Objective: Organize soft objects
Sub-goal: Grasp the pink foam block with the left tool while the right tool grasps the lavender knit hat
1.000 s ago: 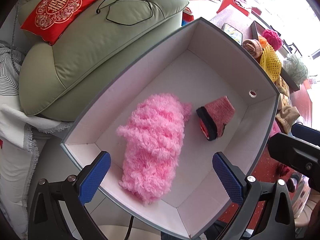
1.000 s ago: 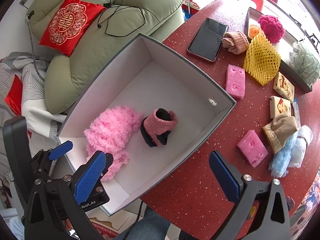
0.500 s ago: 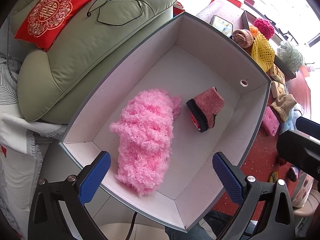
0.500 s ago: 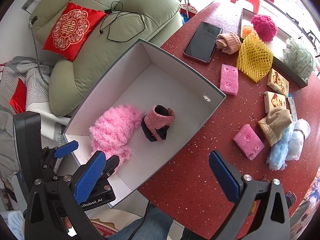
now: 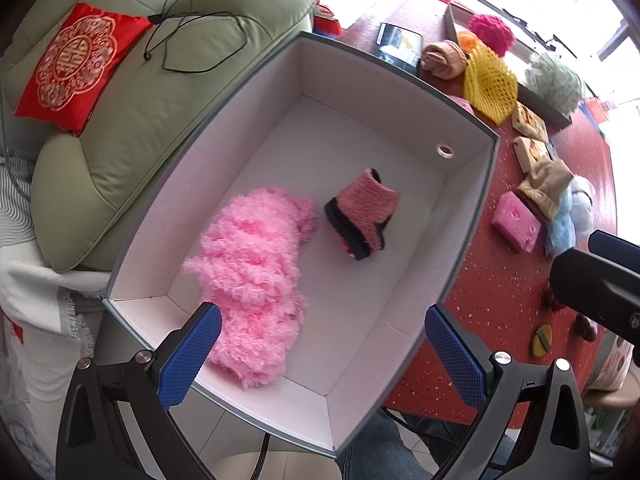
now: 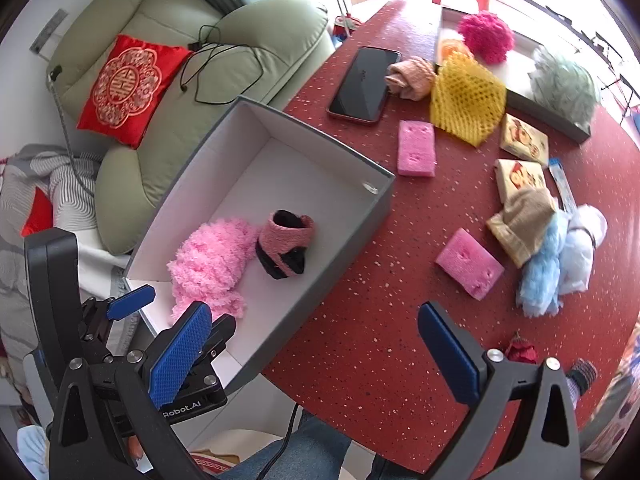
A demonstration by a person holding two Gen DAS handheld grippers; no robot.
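**Two soft items in the box, both hand-held grippers spread wide and empty**

The left hand-held gripper [image 5: 320, 354] hangs above the near end of the grey box [image 5: 472, 240], its blue pads far apart with nothing between them. Inside the white-lined box lie a fluffy pink sock [image 5: 252, 276] towards the near left corner and, just beside it on the right, a rolled pink-and-black sock [image 5: 362, 214]; the two are near each other but whether they touch is unclear.

The right hand-held gripper [image 6: 314, 356] is also spread wide and empty, over the red speckled bench [image 6: 360, 320] at the box's near corner. On the bench to the right of the box lie two pink foam blocks [image 6: 468, 268], a tan sock [image 6: 520, 224] touching a light-blue fluffy item [image 6: 540, 276], a yellow foam net [image 6: 466, 98], a rolled peach sock [image 6: 412, 78] and a phone [image 6: 364, 84]. A magenta pom-pom [image 6: 486, 38] sits farther back.
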